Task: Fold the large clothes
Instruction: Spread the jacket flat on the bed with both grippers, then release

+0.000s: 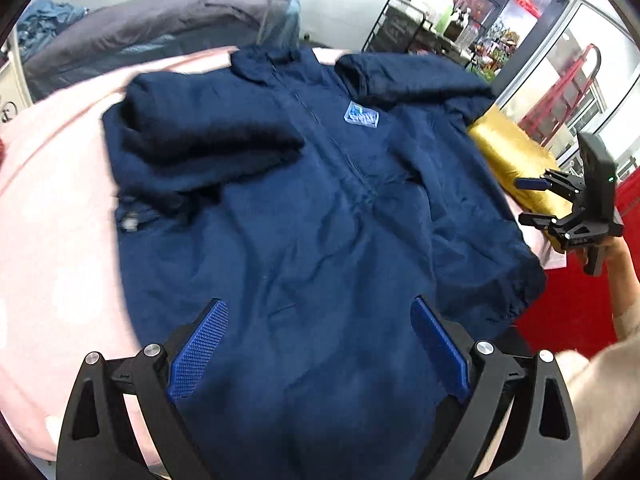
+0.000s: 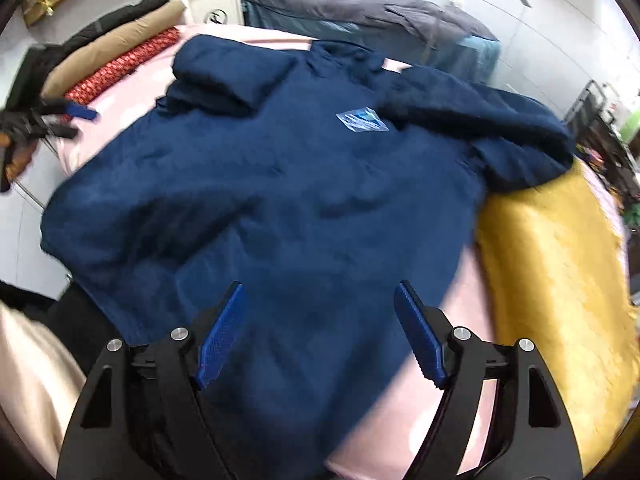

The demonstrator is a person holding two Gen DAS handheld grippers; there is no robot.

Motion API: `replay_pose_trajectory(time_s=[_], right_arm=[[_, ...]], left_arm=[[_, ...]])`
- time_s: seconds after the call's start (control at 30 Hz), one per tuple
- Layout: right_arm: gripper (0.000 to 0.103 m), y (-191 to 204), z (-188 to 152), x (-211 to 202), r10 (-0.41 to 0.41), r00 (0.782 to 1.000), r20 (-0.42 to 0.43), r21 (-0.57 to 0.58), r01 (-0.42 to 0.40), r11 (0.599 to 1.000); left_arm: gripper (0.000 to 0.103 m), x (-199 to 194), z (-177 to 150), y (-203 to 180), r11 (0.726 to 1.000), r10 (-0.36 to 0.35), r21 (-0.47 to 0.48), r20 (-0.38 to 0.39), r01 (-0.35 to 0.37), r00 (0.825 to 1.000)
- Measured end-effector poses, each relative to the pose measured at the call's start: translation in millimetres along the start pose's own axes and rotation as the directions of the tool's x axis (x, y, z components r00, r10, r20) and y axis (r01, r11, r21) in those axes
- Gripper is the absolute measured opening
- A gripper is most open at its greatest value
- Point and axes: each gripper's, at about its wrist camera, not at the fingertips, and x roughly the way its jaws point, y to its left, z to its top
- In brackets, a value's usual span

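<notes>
a navy jacket (image 1: 320, 208) is spread front-up on a pink-covered counter (image 1: 60, 208), both sleeves folded inward. the left hand-held gripper (image 1: 320, 344) and right hand-held gripper (image 2: 320, 336) are held above its hem — jaws spread, nothing pinched.

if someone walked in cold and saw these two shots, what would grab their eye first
The big navy jacket spread front-up across the pink cover, both sleeves folded in over its chest, with a pale blue logo patch beside the zip. Next, the shiny gold cloth at the jacket's right edge, and the left gripper hanging open above the hem.
</notes>
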Motion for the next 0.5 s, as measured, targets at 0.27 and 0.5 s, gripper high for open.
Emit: replay_pose_trajectory(time_s=[0.27, 0.5], right_arm=[[0.087, 50.0, -22.4, 115.5, -0.147, 0.942, -0.302, -0.107, 0.119, 0.987], [0.097, 48.5, -33.0, 111.4, -0.16, 0.946, -0.281, 0.016, 0.171, 0.985]], left_arm=[[0.091, 87.3, -24.1, -11.3, 0.996, 0.051, -0.057, -0.219, -0.065, 0.974], [0.096, 92.9, -44.4, -25.6, 0.988, 0.154, 0.015, -0.106, -0.153, 0.982]])
